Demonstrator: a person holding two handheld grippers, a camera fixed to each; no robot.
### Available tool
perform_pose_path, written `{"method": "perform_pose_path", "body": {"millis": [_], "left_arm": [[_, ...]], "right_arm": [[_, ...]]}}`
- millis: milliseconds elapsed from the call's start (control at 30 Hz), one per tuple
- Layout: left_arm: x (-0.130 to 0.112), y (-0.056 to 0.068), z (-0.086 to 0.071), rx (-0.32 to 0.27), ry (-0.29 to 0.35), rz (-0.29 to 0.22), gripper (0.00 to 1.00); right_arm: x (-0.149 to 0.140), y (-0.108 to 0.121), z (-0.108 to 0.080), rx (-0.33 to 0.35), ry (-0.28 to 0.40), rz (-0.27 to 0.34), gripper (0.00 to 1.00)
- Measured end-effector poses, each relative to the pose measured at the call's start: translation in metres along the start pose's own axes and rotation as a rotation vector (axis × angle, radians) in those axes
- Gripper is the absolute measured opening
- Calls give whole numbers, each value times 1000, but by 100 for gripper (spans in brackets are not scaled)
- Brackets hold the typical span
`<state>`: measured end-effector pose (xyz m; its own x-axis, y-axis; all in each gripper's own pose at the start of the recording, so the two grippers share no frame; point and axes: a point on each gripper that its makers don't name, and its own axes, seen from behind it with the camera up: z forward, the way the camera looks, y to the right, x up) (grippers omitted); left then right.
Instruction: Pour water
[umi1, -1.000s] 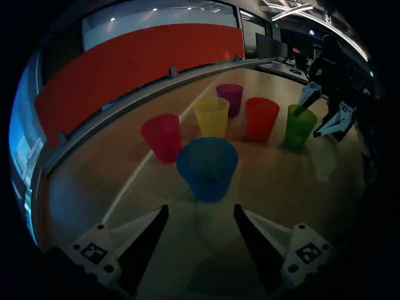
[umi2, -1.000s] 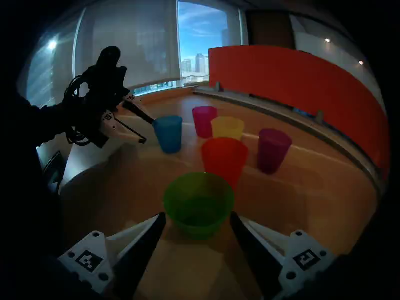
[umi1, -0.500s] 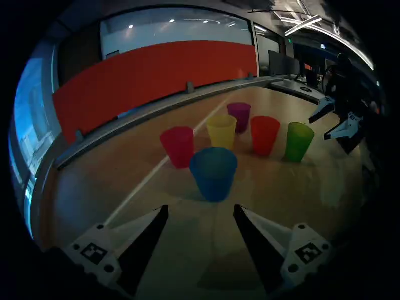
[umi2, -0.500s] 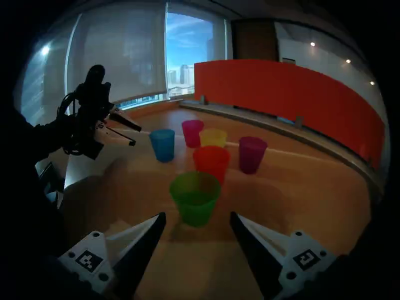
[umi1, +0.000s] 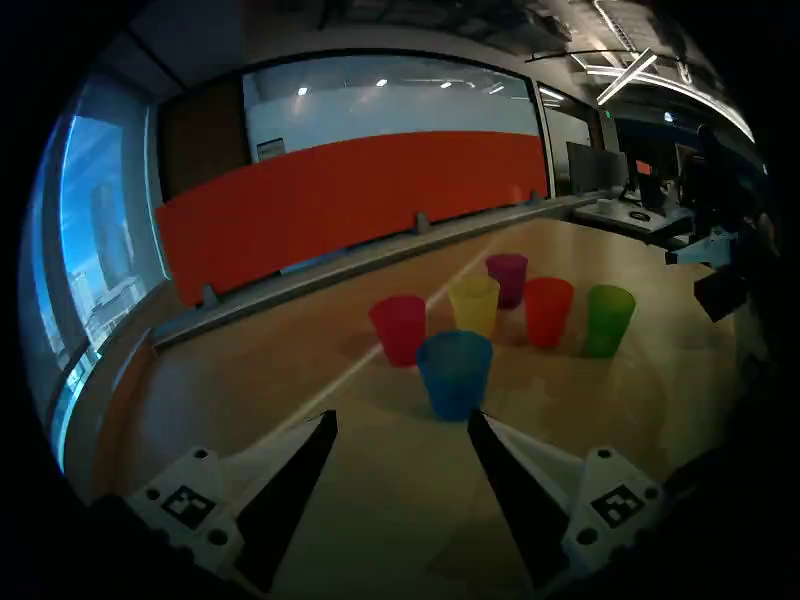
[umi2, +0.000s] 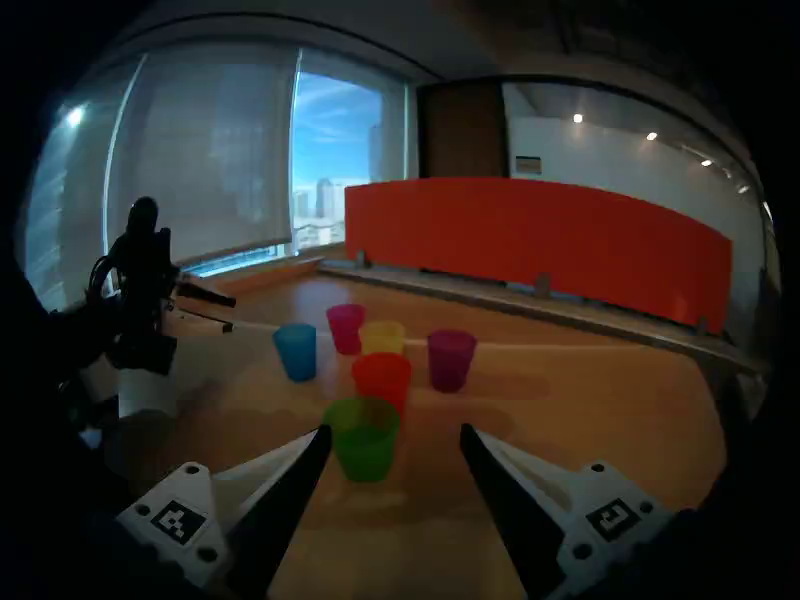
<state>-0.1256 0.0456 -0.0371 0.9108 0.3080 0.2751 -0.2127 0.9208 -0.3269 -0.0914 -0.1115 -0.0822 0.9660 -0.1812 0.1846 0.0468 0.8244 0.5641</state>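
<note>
Several coloured plastic cups stand upright in a cluster on a wooden table. In the left gripper view the blue cup (umi1: 455, 372) is nearest, just beyond my open left gripper (umi1: 402, 440); behind it stand the pink cup (umi1: 399, 329), yellow cup (umi1: 473, 304), purple cup (umi1: 507, 278), red cup (umi1: 548, 311) and green cup (umi1: 608, 319). In the right gripper view the green cup (umi2: 361, 437) sits just ahead of my open right gripper (umi2: 392, 455), with the red cup (umi2: 381, 380), blue cup (umi2: 295, 351) and purple cup (umi2: 450, 359) farther off. Nothing is held.
An orange partition (umi1: 350, 200) on a rail runs along the table's far edge. Large windows (umi2: 340, 160) lie beyond the table. The left gripper (umi2: 195, 300) and the person's dark sleeve show at the left of the right gripper view.
Both grippers have drawn back and up from the cups, which now look smaller and farther off. The cups have not moved.
</note>
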Motion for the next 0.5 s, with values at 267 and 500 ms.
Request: {"method": "perform_pose_path", "body": {"millis": [267, 500], "left_arm": [[20, -13, -18, 97, 119, -20, 97], [36, -23, -29, 166, 214, -94, 98]], "right_arm": [[26, 21, -6, -135, 122, 17, 99], [43, 47, -13, -257, 211, 30, 99]]}}
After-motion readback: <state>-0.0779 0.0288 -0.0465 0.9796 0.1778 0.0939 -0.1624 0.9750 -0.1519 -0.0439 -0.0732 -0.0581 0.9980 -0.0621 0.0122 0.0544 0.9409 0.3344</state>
